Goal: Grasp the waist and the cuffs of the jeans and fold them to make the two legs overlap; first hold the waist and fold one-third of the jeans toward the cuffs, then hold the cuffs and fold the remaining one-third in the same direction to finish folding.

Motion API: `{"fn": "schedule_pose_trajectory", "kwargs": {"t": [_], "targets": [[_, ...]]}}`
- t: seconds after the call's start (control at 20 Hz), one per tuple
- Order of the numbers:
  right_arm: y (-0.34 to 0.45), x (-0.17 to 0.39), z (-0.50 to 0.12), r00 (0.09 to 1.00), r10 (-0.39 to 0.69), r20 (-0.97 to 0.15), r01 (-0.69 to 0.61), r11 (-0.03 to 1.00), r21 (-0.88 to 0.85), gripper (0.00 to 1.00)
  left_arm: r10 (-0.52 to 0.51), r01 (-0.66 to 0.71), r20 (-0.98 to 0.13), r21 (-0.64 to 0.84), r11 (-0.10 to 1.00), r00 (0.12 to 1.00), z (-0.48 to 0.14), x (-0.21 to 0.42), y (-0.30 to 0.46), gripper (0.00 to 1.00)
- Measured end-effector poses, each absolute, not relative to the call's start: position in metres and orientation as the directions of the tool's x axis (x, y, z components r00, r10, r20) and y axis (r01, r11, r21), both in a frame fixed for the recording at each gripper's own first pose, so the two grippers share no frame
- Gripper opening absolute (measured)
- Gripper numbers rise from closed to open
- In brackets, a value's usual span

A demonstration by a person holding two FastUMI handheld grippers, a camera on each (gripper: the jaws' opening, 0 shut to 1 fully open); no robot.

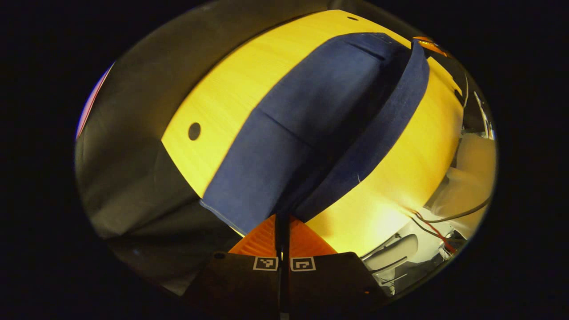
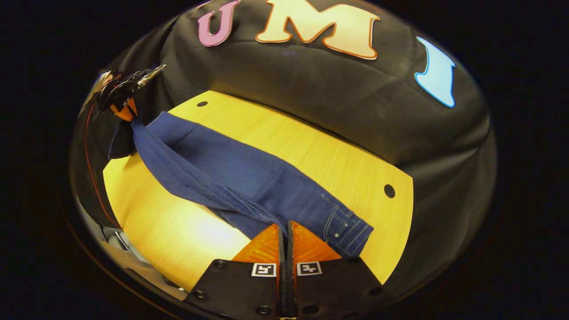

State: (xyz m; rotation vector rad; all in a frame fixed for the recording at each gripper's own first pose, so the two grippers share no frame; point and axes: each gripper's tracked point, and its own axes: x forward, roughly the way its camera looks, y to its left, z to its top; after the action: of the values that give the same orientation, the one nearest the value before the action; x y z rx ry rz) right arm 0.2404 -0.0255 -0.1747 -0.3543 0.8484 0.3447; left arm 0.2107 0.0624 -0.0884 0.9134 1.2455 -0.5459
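A yellow wooden table [image 2: 311,151] fills the middle of the right gripper view, its grain running in fine lines. Small dark round holes sit near its edge, one at about 10 o'clock [image 2: 202,104] and another at about 3 o'clock [image 2: 389,191]. Black cloth [image 2: 311,98] hangs behind it from 10 to 3 o'clock, creased and folded. Warm light pools brightly on the tabletop at 7 o'clock. In the left gripper view, black cloth [image 1: 129,155] drapes at 9 o'clock, while pale furniture [image 1: 471,173] and loose cables [image 1: 444,218] lie at 4 o'clock.
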Motion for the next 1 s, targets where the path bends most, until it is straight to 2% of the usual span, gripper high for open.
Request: {"fn": "schedule_pose_trajectory", "kwargs": {"t": [0.2,0.35,0.4,0.55,0.7,0.75,0.85,0.9,0.95,1.0], "targets": [[-0.026,0.289,-0.209,0.584,0.144,-0.799,-0.368,0.924,-0.102,0.02,0.205,0.794,-0.932,0.363,0.488,0.300,-0.094,0.278,0.060,0.00],[-0.030,0.313,-0.254,0.554,0.098,-0.827,-0.352,0.928,-0.126,0.03,0.257,0.804,-0.914,0.400,0.440,0.315,-0.120,0.311,0.048,0.00],[-0.032,0.319,-0.269,0.540,0.085,-0.837,-0.351,0.927,-0.132,0.00,0.267,0.800,-0.909,0.410,0.438,0.319,-0.131,0.320,0.045,0.00],[-0.033,0.327,-0.297,0.513,0.075,-0.855,-0.341,0.932,-0.123,0.03,0.293,0.785,-0.899,0.430,0.446,0.326,-0.161,0.337,0.039,0.00],[-0.034,0.337,-0.308,0.534,0.087,-0.841,-0.346,0.930,-0.123,0.03,0.307,0.763,-0.883,0.463,0.451,0.354,-0.180,0.348,0.041,0.00],[-0.033,0.338,-0.308,0.536,0.099,-0.838,-0.352,0.929,-0.115,0.12,0.307,0.754,-0.882,0.468,0.462,0.359,-0.183,0.350,0.042,0.00],[-0.035,0.338,-0.308,0.537,0.117,-0.835,-0.337,0.937,-0.086,0.12,0.309,0.736,-0.876,0.479,0.478,0.369,-0.185,0.350,0.044,0.06],[-0.040,0.337,-0.306,0.535,0.118,-0.837,-0.325,0.943,-0.075,0.22,0.307,0.729,-0.874,0.483,0.485,0.375,-0.183,0.349,0.046,0.12],[-0.046,0.334,-0.299,0.537,0.116,-0.835,-0.311,0.948,-0.068,0.45,0.308,0.718,-0.869,0.494,0.490,0.387,-0.181,0.349,0.047,0.12],[-0.052,0.336,-0.295,0.549,0.117,-0.828,-0.292,0.955,-0.059,0.68,0.308,0.705,-0.861,0.508,0.495,0.405,-0.178,0.350,0.048,0.29]]}}
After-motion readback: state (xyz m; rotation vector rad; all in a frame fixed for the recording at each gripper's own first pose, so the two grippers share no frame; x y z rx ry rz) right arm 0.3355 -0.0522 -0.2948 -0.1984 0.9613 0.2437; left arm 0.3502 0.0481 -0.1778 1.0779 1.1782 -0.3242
